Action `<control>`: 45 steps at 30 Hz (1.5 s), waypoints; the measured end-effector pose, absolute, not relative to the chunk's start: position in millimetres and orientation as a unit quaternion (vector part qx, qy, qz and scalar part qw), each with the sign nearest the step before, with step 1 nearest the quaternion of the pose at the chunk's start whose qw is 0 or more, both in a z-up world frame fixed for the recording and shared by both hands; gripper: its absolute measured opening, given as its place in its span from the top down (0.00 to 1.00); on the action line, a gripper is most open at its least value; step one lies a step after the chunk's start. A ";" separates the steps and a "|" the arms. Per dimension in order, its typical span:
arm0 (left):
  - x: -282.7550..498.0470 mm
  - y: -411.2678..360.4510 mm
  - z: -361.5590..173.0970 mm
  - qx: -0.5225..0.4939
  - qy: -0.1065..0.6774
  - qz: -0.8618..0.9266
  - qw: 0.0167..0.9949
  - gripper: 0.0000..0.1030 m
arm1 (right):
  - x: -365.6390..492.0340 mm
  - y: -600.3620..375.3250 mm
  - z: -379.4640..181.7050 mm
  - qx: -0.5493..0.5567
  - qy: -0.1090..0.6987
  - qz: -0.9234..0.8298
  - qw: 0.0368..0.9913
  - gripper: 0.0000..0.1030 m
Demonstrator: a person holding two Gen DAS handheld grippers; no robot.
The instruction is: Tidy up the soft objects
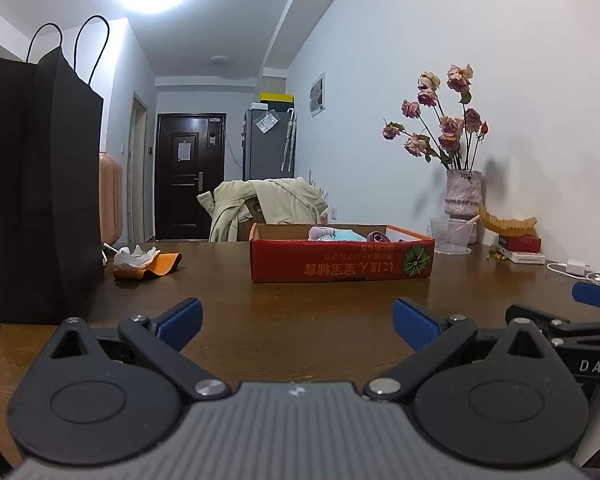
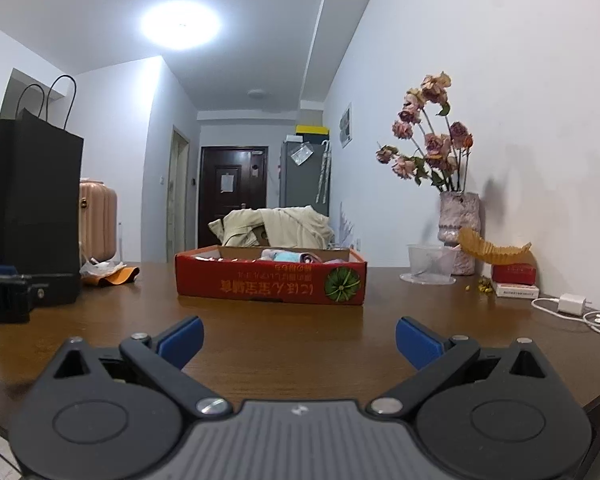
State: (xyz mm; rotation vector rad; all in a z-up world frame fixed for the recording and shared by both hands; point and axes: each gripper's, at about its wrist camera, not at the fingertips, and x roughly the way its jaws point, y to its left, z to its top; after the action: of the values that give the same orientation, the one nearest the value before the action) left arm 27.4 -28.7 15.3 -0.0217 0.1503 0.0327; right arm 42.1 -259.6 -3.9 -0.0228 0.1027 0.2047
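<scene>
A red cardboard box (image 1: 342, 260) stands on the brown table (image 1: 284, 312), and it also shows in the right wrist view (image 2: 270, 282). Pink, light blue and purple soft items (image 1: 342, 234) lie inside it; they show in the right wrist view (image 2: 288, 256) too. My left gripper (image 1: 298, 322) is open and empty, low over the table in front of the box. My right gripper (image 2: 299, 340) is open and empty, also in front of the box. The right gripper's side shows at the right edge of the left wrist view (image 1: 580, 320).
A tall black paper bag (image 1: 40, 184) stands at the left. Crumpled white paper on an orange piece (image 1: 144, 264) lies beside it. A vase of dried roses (image 1: 462, 196), a clear plastic cup (image 1: 452, 236), small boxes (image 1: 520, 248) and a white charger with cable (image 2: 572, 304) are at the right.
</scene>
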 end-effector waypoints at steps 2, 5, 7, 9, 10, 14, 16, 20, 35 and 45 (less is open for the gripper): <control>26.2 -28.4 15.7 -0.014 0.076 0.015 0.997 0.00 | 42.3 -260.3 -4.2 -0.010 0.054 0.101 0.993 0.00; 26.1 -28.8 16.6 -0.014 0.074 0.016 0.997 0.00 | 43.3 -260.7 -4.5 -0.009 0.056 0.095 0.994 0.00; 26.5 -29.0 17.0 -0.013 0.074 0.016 0.997 0.00 | 44.7 -260.2 -5.3 -0.013 0.060 0.093 0.994 0.00; 27.2 -28.6 17.5 -0.013 0.074 0.014 0.997 0.00 | 45.9 -259.8 -5.6 -0.015 0.063 0.095 0.993 0.00; 27.5 -28.3 17.8 -0.014 0.074 0.014 0.997 0.00 | 45.9 -259.5 -5.5 -0.015 0.062 0.095 0.993 0.00; 27.6 -27.5 19.0 -0.014 0.073 0.013 0.997 0.00 | 44.9 -258.2 -5.0 -0.016 0.059 0.097 0.993 0.00; 27.1 -27.4 19.0 -0.015 0.072 0.014 0.997 0.00 | 45.0 -258.3 -5.1 -0.016 0.059 0.096 0.993 0.00; 26.3 -27.4 19.1 -0.015 0.072 0.013 0.997 0.00 | 44.7 -258.5 -4.5 -0.016 0.057 0.097 0.994 0.00; 24.6 -30.5 20.0 -0.014 0.074 0.010 0.997 0.00 | 45.5 -259.8 -5.7 -0.015 0.058 0.091 0.994 0.00; 25.4 -31.3 20.4 -0.012 0.072 0.008 0.997 0.00 | 45.5 -258.5 -5.8 -0.016 0.056 0.092 0.994 0.00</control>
State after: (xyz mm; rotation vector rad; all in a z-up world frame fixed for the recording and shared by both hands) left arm 25.4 -31.3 20.4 -0.0248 0.1442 0.0156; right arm 45.5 -258.5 -5.8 -0.0325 0.1121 0.1843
